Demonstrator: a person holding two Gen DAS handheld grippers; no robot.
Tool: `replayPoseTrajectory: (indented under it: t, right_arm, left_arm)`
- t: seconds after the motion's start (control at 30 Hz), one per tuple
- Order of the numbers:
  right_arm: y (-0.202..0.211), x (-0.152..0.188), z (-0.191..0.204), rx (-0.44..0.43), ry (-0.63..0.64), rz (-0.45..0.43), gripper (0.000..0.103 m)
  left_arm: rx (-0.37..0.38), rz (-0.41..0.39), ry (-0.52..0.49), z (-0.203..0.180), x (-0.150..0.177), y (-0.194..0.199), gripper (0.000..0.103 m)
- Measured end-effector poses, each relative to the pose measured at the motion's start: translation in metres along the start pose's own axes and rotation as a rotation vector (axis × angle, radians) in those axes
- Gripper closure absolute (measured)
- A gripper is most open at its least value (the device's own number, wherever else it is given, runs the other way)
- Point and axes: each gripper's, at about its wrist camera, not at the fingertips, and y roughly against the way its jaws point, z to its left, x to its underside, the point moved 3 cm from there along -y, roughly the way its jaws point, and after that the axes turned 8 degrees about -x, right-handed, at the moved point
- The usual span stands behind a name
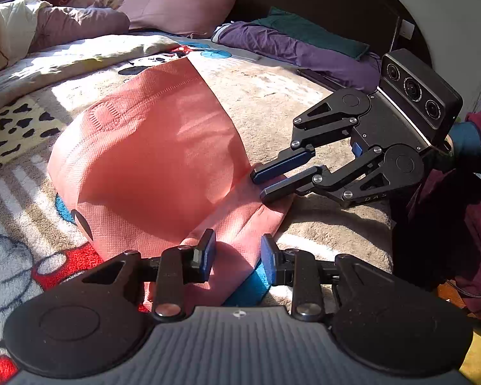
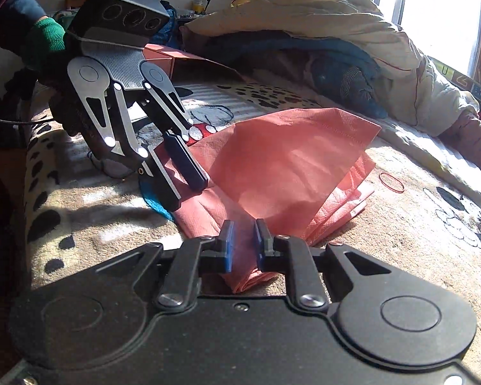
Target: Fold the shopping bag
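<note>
We find the right gripper (image 2: 243,240) narrowed over the near edge of the pink shopping bag (image 2: 291,166), fabric between its blue pads, though we cannot tell whether they press it yet. The left gripper (image 1: 237,253), beside it at the bag's near corner, stands spread with fabric lying between its fingers, unclamped. The bag lies half-billowed on the patterned blanket (image 2: 400,240), probably so both can draw that edge into a fold.

Bed (image 1: 304,102) (patterned blanket) under bag (image 1: 150,147)
</note>
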Motion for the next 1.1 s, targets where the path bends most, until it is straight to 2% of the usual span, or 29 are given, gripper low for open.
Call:
replayPoseTrajectory:
  t: [0.03, 0.07, 0.13, 0.2, 0.37, 0.47, 0.57, 0.6, 0.7, 0.77, 0.97, 1.03, 1.07, 1.1]
  right_arm:
    - [0.000, 0.000, -0.002, -0.010, -0.006, 0.004, 0.089]
    - [0.001, 0.000, -0.004, -0.021, -0.017, 0.007, 0.089]
    - [0.003, 0.000, -0.010, -0.049, -0.043, 0.008, 0.089]
    - [0.004, 0.000, -0.015, -0.076, -0.064, 0.011, 0.089]
    - [0.004, -0.001, -0.028, -0.148, -0.115, 0.027, 0.089]
    - [0.004, 0.000, -0.037, -0.193, -0.146, 0.031, 0.094]
    - [0.003, 0.003, -0.049, -0.247, -0.195, 0.021, 0.100]
    - [0.003, 0.004, -0.053, -0.265, -0.215, 0.017, 0.103]
    - [0.000, 0.005, -0.061, -0.302, -0.268, 0.012, 0.103]
    - [-0.002, 0.004, -0.063, -0.311, -0.296, 0.017, 0.103]
    - [-0.001, 0.006, -0.064, -0.310, -0.354, -0.003, 0.103]
    - [0.000, 0.007, -0.068, -0.321, -0.385, -0.002, 0.103]
    - [0.001, 0.008, -0.071, -0.329, -0.403, -0.001, 0.103]
    - [0.002, 0.009, -0.074, -0.340, -0.425, 0.001, 0.103]
  left_arm:
    - [0.019, 0.005, -0.021, 0.000, -0.002, 0.003, 0.073]
    - [0.010, 0.004, -0.112, -0.005, -0.003, 0.008, 0.073]
    - [-0.073, -0.026, -0.354, -0.021, 0.002, 0.018, 0.072]
    - [-0.140, -0.038, -0.521, -0.033, 0.007, 0.024, 0.072]
    - [-0.315, 0.016, -1.025, -0.072, 0.037, 0.009, 0.072]
    - [-0.364, -0.004, -1.084, -0.075, 0.045, 0.004, 0.072]
    - [-0.373, -0.034, -1.074, -0.069, 0.049, 0.002, 0.072]
    - [-0.362, -0.039, -0.985, -0.063, 0.046, 0.003, 0.072]
    - [-0.327, -0.054, -0.708, -0.046, 0.038, 0.005, 0.072]
    - [-0.327, -0.108, -0.675, -0.042, 0.048, 0.007, 0.073]
    - [-0.214, -0.095, -0.543, -0.025, 0.036, 0.013, 0.072]
    - [-0.266, -0.072, -0.681, -0.041, 0.036, 0.011, 0.072]
    - [-0.312, -0.066, -0.814, -0.053, 0.041, 0.008, 0.072]
    - [-0.298, -0.041, -0.794, -0.050, 0.036, 0.006, 0.072]
